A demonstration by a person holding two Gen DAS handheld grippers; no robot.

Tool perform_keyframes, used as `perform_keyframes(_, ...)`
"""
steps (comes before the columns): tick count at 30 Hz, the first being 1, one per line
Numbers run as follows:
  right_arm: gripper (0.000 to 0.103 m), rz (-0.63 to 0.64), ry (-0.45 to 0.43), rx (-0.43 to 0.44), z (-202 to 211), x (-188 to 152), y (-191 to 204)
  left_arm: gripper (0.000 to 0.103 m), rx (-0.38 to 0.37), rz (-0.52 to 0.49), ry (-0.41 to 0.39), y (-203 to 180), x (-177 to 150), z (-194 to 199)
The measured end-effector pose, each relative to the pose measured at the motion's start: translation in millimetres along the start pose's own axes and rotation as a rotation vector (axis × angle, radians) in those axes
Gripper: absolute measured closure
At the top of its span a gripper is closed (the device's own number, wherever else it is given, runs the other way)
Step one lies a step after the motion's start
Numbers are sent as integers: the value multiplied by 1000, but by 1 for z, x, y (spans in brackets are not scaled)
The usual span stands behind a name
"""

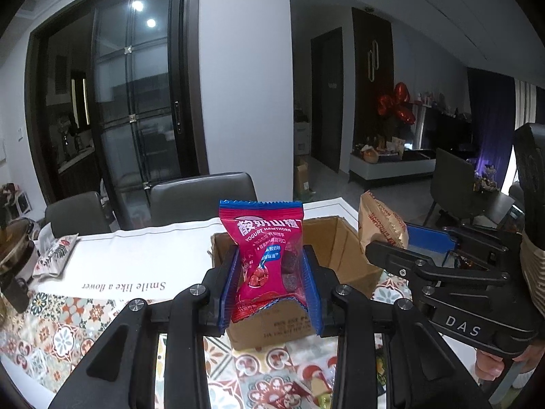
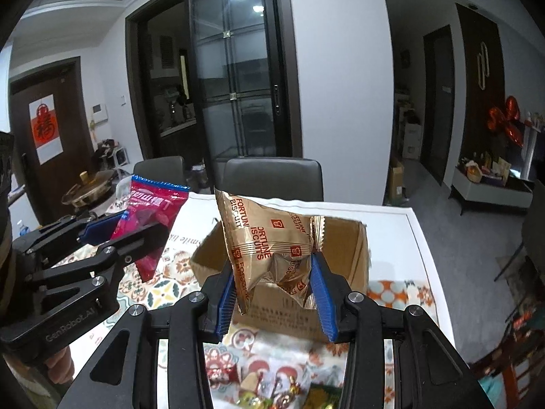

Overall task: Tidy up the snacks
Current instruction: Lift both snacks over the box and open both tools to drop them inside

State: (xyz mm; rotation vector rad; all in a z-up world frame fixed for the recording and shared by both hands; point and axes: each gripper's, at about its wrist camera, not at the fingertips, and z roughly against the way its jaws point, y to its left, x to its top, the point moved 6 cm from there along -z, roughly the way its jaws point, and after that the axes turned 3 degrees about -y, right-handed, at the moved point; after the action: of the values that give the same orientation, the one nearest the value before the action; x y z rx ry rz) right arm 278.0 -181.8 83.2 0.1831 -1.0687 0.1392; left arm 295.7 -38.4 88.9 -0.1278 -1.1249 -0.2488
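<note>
Left wrist view: the left tongs (image 1: 269,272) are closed partway on a pink yogurt hawthorn packet (image 1: 265,255), its blue pads (image 1: 227,283) pressing the packet's two sides. The packet stands upright between them, its serrated blue top edge uppermost, glossy, with white lettering and red fruit printed low on the front. It is held above the near wall of an open cardboard box (image 1: 327,242) that sits on the table (image 1: 136,259), which carries a white cloth with patterned tiles. To the right, the right tongs (image 1: 385,248) hold up a tan packet in front of a blue tray (image 1: 432,242).

In the right wrist view, the right tongs (image 2: 277,286) pinch a gold fortune biscuit packet (image 2: 265,238) by its lower part, the wrapper crumpled and creased where the blue pads (image 2: 323,293) squeeze it. The packet tilts slightly, its red lettering running sideways, and it hangs over the cardboard box (image 2: 347,248), whose inside is partly hidden. On the left, the left tongs (image 2: 133,231) grip the pink packet (image 2: 150,214) over the cloth. Small wrapped sweets (image 2: 272,392) lie on the near table edge.
</note>
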Motion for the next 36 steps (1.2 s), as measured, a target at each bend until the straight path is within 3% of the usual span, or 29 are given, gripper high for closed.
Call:
perform_keyframes(15,61,-2,114,14,-70,9,-17,68,-51,62,136,16,-2,-74)
perform_keyframes(28,61,-26,187,-21,-106,0,-31,66,-77,83,240,17,-15,-109)
perform_keyframes(30,51,-27,199,-40,-108,-1,-32,49,-71,88,242,18,-15,-108)
perform_keyframes(32,40,-33,200,-60,-107,-1,-35,47,-51,82,230,19,-12,-107)
perform_keyframes(36,39,-18,181,-81,-96,-3,-35,46,-27,50,204,18,-12,-91)
